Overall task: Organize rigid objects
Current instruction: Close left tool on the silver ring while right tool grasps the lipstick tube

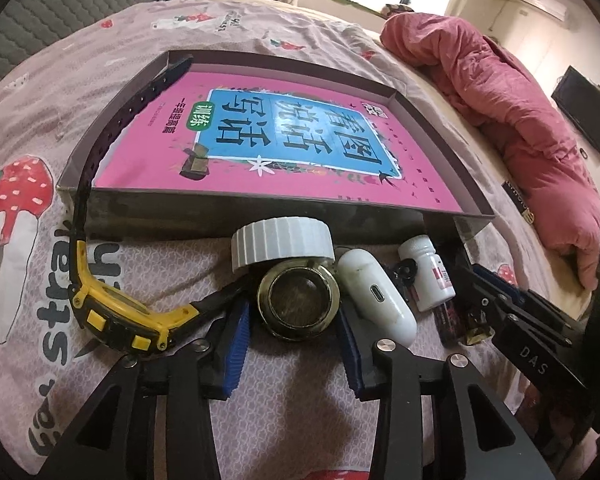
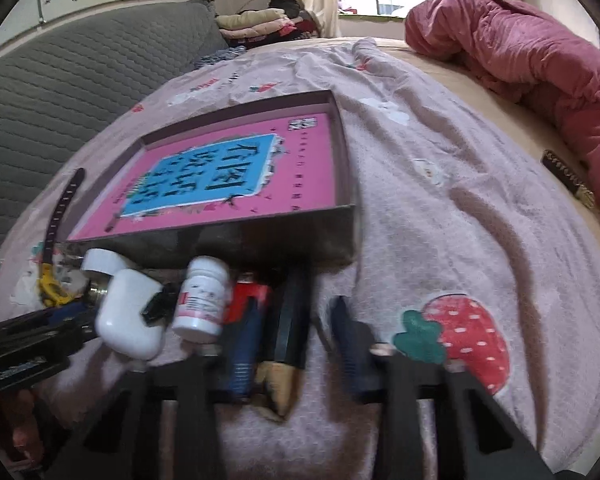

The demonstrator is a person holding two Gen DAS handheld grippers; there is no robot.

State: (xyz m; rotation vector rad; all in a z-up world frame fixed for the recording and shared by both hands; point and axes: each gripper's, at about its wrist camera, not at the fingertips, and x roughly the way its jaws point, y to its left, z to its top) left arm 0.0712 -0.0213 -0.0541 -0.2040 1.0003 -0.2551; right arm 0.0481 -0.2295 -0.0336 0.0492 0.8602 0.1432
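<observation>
Left gripper [image 1: 296,344] jaws open around brass ring [image 1: 299,305], right gripper [image 2: 296,350] jaws open astride black tube [image 2: 290,332], box wall [image 1: 260,216] blocking ahead

- The shallow box [image 1: 236,224] is viewed by the left wrist camera from close before its near wall, angled down over the bed [image 1: 284,412].
- The same box [image 2: 342,152] is seen by the right wrist camera from further right, equally close.
- Box and bed are shared by both views.

Black angular left gripper [image 1: 292,344] and right gripper [image 2: 292,344], blue ribbed fingers [image 1: 236,344], silver screws, white "DAS" lettering.
</observation>
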